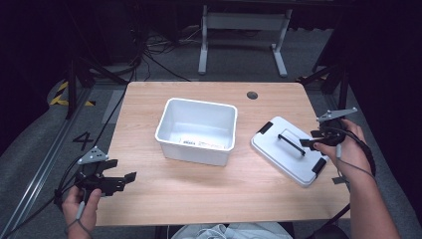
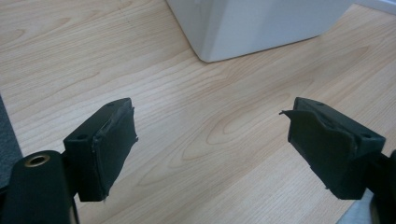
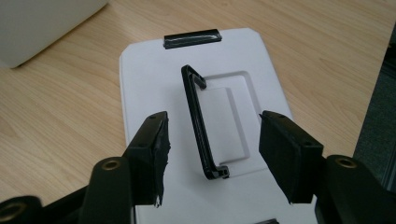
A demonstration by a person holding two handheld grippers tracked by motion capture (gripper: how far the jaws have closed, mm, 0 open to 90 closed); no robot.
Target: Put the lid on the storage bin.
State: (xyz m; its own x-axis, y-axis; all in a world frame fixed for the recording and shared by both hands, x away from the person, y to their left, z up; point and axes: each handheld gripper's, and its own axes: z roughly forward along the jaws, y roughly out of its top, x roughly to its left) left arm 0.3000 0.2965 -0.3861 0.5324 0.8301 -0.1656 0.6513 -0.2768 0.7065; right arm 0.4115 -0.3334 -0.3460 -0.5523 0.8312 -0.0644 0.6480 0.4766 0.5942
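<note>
We find the right gripper above the white lid lying flat on the surface, fingers open astride its black handle; we advise descending centred, while the left gripper waits open.

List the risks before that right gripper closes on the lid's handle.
The right gripper stands open astride the lid's thin black handle; a slightly off-centre close could pinch one end and tilt the white lid. The lid lies near the table's right edge, so a nudge might slide it off.
</note>
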